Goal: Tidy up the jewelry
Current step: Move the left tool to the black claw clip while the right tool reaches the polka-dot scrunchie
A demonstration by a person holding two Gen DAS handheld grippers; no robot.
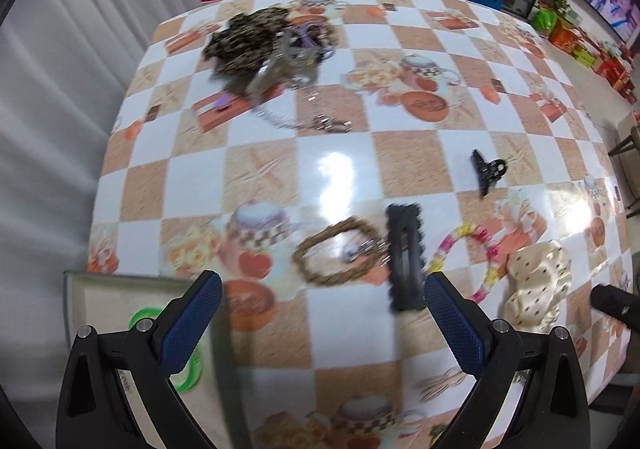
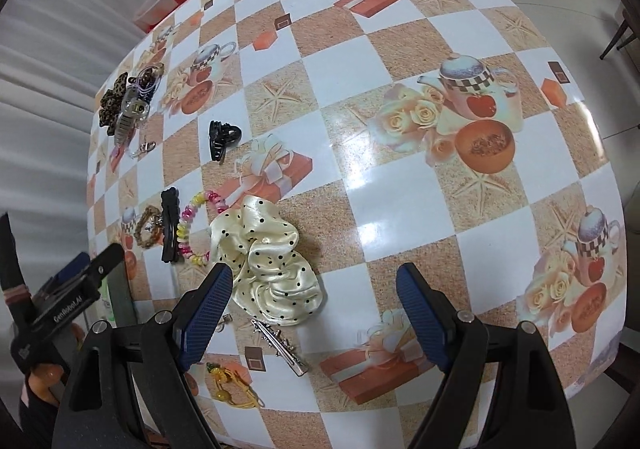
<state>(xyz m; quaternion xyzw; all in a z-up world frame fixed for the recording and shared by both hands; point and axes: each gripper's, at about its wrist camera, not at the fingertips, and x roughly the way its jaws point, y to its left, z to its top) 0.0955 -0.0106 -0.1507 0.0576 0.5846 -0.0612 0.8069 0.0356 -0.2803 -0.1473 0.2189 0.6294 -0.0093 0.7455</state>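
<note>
On your table point(image 2: 400, 97), the pile of hair pieces point(image 2: 120, 101) sits at the far left corner, with a chain point(image 1: 304, 121) trailing from it toward the middle. A small claw clip point(image 2: 222, 137) lies alone, nearer the centre. Along the left edge, closer to you, the braided ring point(image 2: 146, 227), the long clip point(image 2: 170, 225) and the beaded band point(image 2: 192, 225) lie side by side, left to right. The scrunchie point(image 2: 272, 269) touches the band's right side. Just before the scrunchie lies a bar clip point(image 2: 280, 347); left of that, the hair tie point(image 2: 228, 389) at the near edge. A tray point(image 1: 100, 301) sits at the near left corner.

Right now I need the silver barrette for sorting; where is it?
In the right wrist view, the silver barrette lies near the bottom centre, just below the cream polka-dot scrunchie.
</note>
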